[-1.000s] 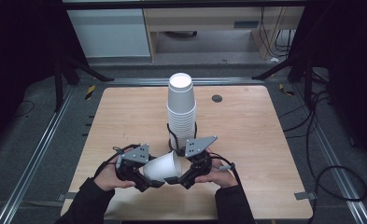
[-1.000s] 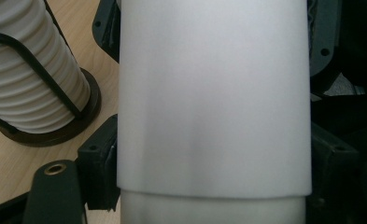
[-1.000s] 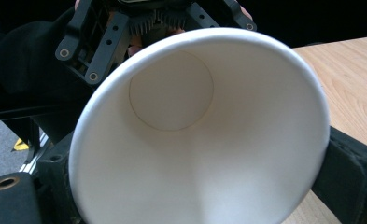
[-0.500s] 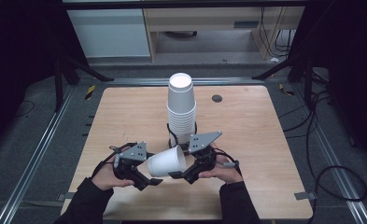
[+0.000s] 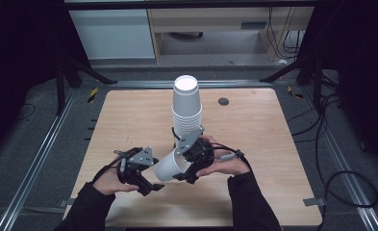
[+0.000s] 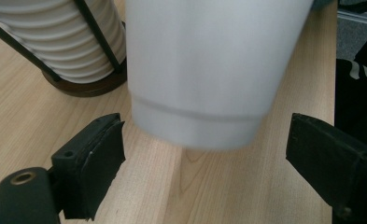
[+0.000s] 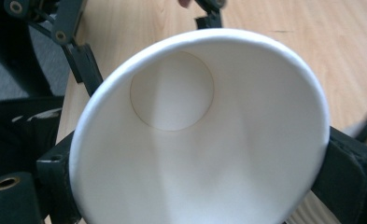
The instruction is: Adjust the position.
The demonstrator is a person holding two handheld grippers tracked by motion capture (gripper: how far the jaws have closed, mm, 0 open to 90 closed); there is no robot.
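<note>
1. Working from the biggest thing down, the surface [image 5: 129, 115] is a pale wooden board, bare apart from the stack [image 5: 186, 108] of white cups. The stack stands upright near its middle in a dark wire holder [image 6: 92, 81], which I judge is there to keep the cups from toppling while one is drawn off.

2. One cup [image 5: 171, 166] is clear of the stack and in the air just in front of its base, tilted, with its mouth toward my right hand and its closed bottom pointing down and left. I judge it is held this way so each hand can take one end.

3. My right tool [image 5: 192, 161] is clamped on that cup at the rim. In the right gripper view the open mouth of the cup [image 7: 200, 135] looks straight at the camera, with a black pad pressed against the rim on either side. This tool alone carries the cup.

4. My left tool [image 5: 145, 180] is apart, jaws wide and holding nothing. In the left gripper view the cup [image 6: 209, 70] hangs bottom-first above and between the two pads, near them but touching neither, with wood showing underneath. In the high view this tool sits just left of the cup's bottom, close to the surface.
</note>
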